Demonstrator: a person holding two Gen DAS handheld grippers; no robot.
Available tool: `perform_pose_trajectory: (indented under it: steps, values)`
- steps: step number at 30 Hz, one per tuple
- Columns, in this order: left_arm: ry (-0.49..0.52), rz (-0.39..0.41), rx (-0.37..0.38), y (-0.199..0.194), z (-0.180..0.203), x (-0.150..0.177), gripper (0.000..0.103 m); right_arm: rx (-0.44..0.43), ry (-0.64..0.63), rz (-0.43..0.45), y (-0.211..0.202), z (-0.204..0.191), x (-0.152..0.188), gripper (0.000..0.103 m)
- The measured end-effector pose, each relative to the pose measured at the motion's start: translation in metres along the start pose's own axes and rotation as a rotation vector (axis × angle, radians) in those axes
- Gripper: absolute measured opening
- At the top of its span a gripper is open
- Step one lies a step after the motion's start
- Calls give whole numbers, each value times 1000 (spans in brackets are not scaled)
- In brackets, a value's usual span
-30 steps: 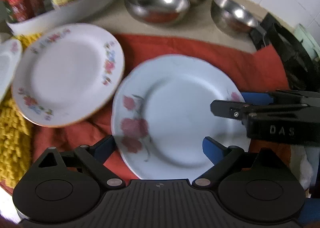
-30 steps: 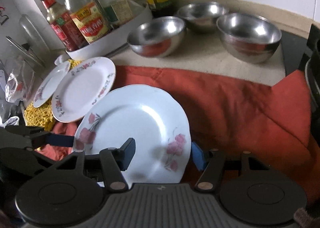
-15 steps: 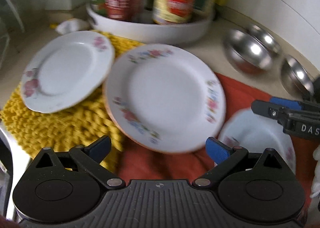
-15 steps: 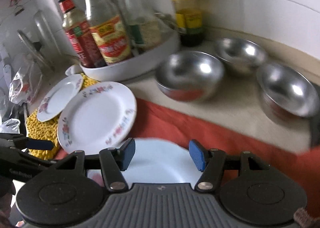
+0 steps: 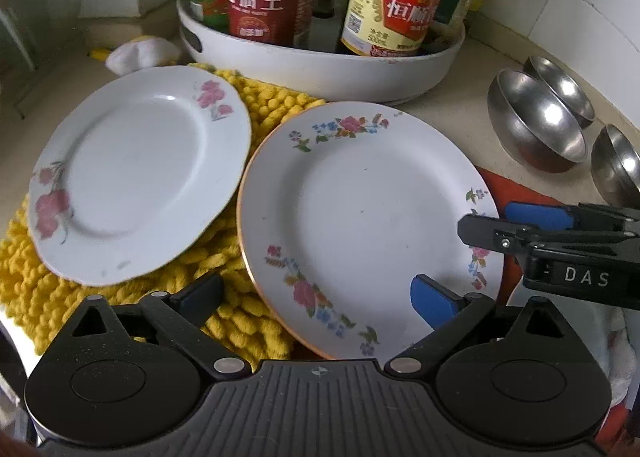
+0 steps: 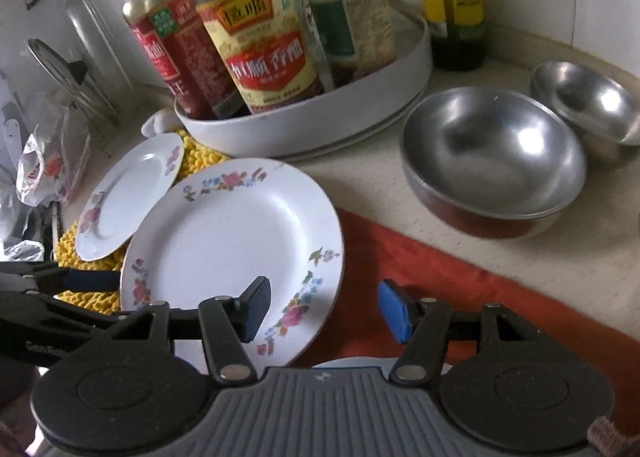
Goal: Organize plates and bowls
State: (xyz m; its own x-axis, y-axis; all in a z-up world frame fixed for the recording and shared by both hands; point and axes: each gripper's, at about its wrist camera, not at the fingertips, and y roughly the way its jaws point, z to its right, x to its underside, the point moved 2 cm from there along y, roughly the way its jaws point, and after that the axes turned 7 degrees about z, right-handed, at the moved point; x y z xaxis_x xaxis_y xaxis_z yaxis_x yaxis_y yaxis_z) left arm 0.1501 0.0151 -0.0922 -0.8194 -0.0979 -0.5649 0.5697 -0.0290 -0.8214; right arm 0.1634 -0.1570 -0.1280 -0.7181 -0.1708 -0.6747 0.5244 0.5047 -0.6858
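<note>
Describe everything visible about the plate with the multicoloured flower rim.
The plate is round, white and glossy, ceramic by the look, with sprays of pink, blue and green flowers spaced around its rim and a thin gold-brown edge. It is empty and appears unchipped. It lies face up, slightly tilted, partly on the yellow mat and partly on the red cloth, and its left edge overlaps the rose plate. Both open grippers, left and right, hover over its near side without gripping it.
</note>
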Motion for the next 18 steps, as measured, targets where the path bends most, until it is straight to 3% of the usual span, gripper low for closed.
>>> perform_pose_trajectory:
  steps: [6, 18]
  values:
    - [36, -3, 13, 5, 6, -4, 102, -46, 26, -6, 7, -7, -4, 56]
    - [97, 8, 37, 6, 16, -9, 103, -43, 44, -4, 11, -11, -5, 56]
